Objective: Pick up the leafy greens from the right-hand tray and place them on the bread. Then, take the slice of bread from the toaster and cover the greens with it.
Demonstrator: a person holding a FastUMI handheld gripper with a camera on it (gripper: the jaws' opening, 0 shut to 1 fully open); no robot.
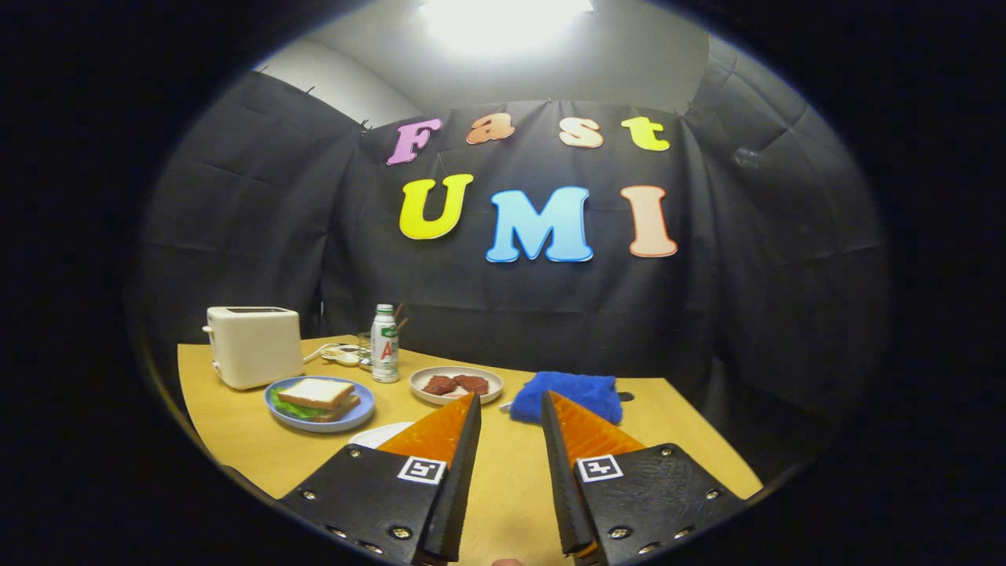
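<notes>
A blue plate [350, 420] sits on the wooden table, left of and beyond my fingers. On it lies a bottom bread slice with leafy greens [292, 408] sticking out at its left, and a top bread slice [317, 391] covers them. The cream toaster [253, 346] stands just behind the plate at the table's far left; I see no bread in its slots from here. My gripper [511, 413] is held above the table's near middle, open, with nothing between its fingers.
A pale plate [456, 373] with two reddish meat slices sits ahead of the fingers. A white bottle [384, 344] stands behind it, with small items and a cord beside it. A blue cloth [567, 393] lies right of the fingertips. A white plate edge [377, 434] peeks by the left finger.
</notes>
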